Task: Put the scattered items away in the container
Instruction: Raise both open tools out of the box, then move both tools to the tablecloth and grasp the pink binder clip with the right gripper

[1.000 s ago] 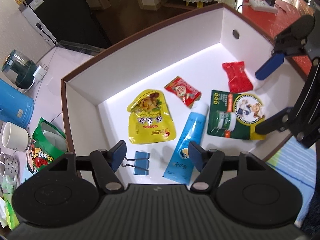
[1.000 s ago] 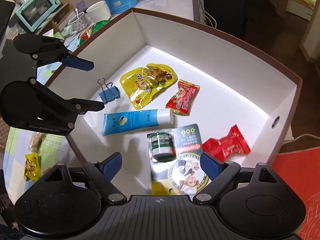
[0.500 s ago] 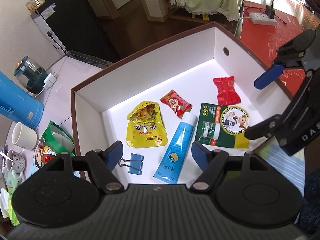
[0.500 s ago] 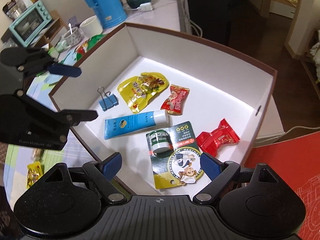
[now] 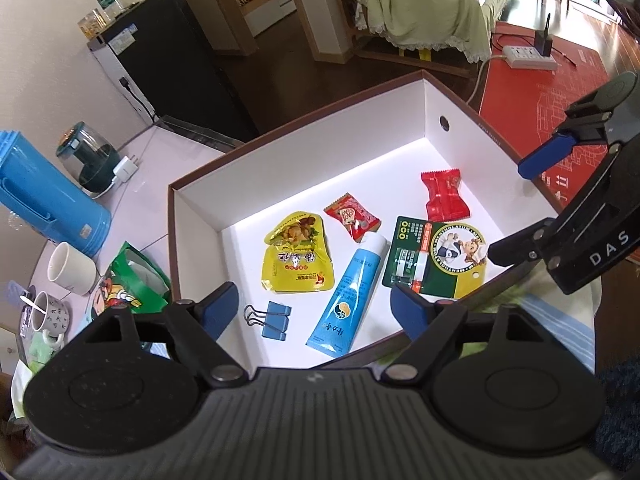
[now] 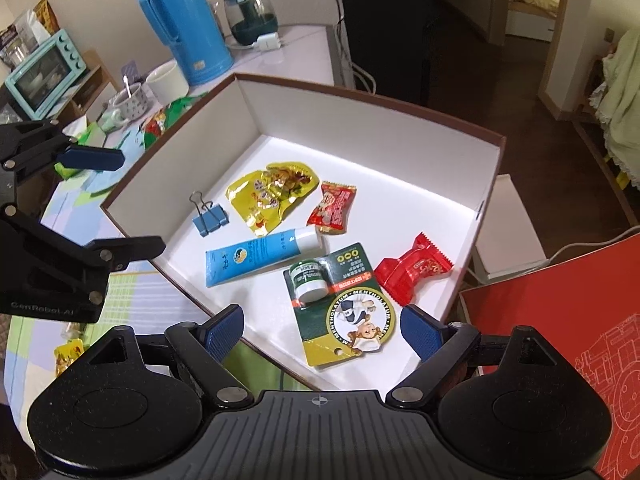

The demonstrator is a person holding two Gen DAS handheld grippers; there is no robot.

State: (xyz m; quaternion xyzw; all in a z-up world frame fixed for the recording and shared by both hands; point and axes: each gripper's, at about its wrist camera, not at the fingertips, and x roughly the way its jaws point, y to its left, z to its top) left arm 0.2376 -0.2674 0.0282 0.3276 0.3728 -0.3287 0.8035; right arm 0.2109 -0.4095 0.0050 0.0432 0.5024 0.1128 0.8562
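Note:
A white box with a brown rim [image 5: 304, 160] [image 6: 360, 120] holds a yellow snack pouch [image 5: 296, 254] [image 6: 272, 194], a blue tube [image 5: 348, 298] [image 6: 260, 256], a blue binder clip [image 5: 274, 318] [image 6: 208, 218], a small red-and-white sweet [image 5: 352, 216] [image 6: 332, 208], a red sweet [image 5: 444, 196] [image 6: 412, 270] and a green lip-balm card [image 5: 436, 262] [image 6: 344, 304]. My left gripper [image 5: 316, 312] hangs open above the box's near edge, empty. My right gripper [image 6: 322, 330] is open and empty above the card, and shows at the right [image 5: 524, 210] in the left wrist view.
Left of the box stand a blue thermos [image 5: 44, 200] [image 6: 184, 24], a white cup [image 5: 70, 268], a grey mug [image 5: 50, 314], a green snack bag [image 5: 128, 284] and a small appliance [image 5: 90, 158]. A small yellow packet [image 6: 68, 354] lies on the striped cloth. A red mat [image 6: 560, 328] lies right.
Both grippers have pulled up and back from the box, so it looks smaller and more of the room shows. The items in the box have not moved.

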